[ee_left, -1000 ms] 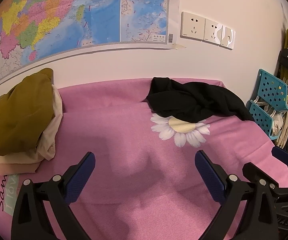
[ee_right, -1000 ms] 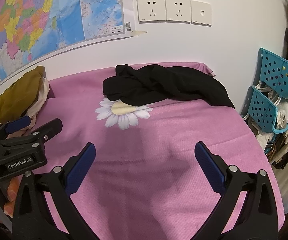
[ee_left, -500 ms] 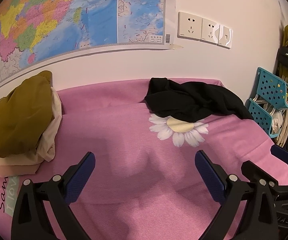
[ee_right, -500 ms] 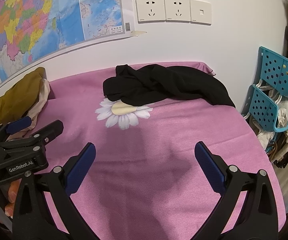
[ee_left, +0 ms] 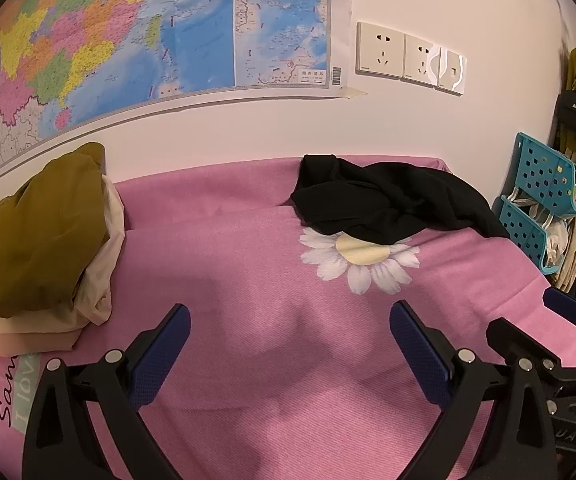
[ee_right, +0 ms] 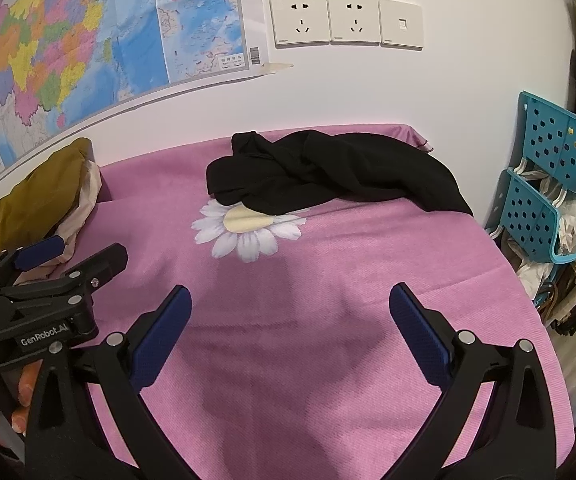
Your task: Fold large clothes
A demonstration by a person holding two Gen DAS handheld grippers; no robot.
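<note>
A crumpled black garment [ee_left: 392, 204] [ee_right: 328, 176] lies at the far side of the pink bed sheet [ee_left: 247, 280] [ee_right: 348, 280], against the wall, partly covering a printed daisy [ee_left: 362, 258] [ee_right: 245, 226]. My left gripper [ee_left: 290, 350] hovers open over bare sheet, well short of the garment. My right gripper [ee_right: 290, 332] is also open above the sheet with nothing between its fingers. In the right wrist view the left gripper [ee_right: 47, 256] shows at the left edge, with a person's fingers under it.
An olive and cream pile of cloth [ee_left: 35, 240] [ee_right: 35, 204] sits at the left. Teal perforated racks [ee_left: 544, 196] [ee_right: 548, 192] with bags stand past the bed's right edge. A map [ee_left: 127, 40] and wall sockets [ee_right: 346, 20] are behind.
Both grippers have drifted slightly; the garment and the daisy sit a little lower and nearer in view. Both stay open and nothing has been taken hold of.
</note>
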